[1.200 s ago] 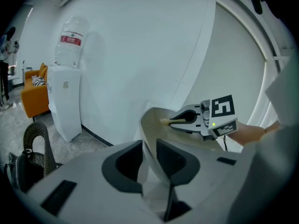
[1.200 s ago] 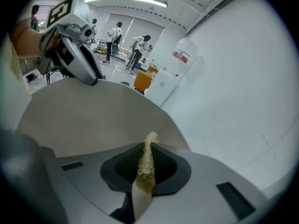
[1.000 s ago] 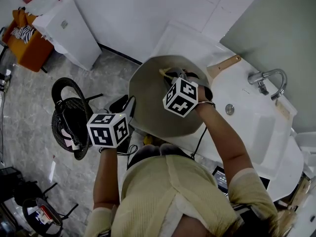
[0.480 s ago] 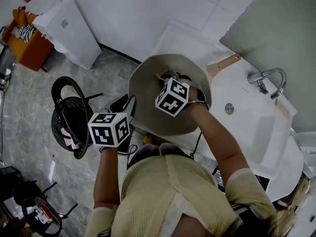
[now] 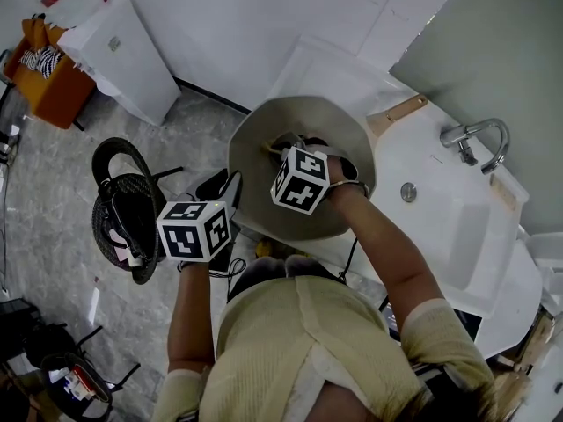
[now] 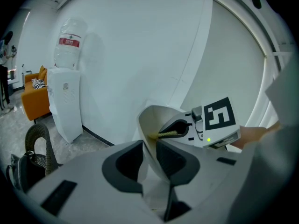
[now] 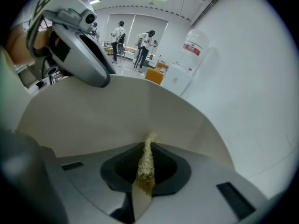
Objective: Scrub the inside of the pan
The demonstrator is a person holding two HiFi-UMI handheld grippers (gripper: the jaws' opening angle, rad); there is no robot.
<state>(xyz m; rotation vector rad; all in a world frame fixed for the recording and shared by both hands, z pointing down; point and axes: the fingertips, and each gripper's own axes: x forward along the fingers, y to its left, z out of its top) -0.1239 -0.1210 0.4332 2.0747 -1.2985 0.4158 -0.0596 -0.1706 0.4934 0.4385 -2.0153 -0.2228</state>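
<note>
Standing tilted over the white counter (image 5: 347,73) beside the sink (image 5: 457,227), the beige pan (image 5: 259,139) turns its inside toward the person, with its wooden handle (image 5: 398,112) pointing toward the faucet (image 5: 479,139). Left gripper (image 6: 149,160): fingers clamped on the pan's near rim, the wall between them. Right gripper (image 7: 145,167): inside the pan, fingers pinching a yellow scouring pad (image 7: 145,157), its tip at the inner wall.

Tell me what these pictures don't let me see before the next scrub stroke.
Scrub contact: in the head view the right gripper covers where the yellow scouring pad meets the beige round pan.
Pan's lower part: right gripper view, cut off by the gripper's body.
Left gripper tongs on the rim: head view, under its marker cube.
Leftover dirt: too small to tell.
</note>
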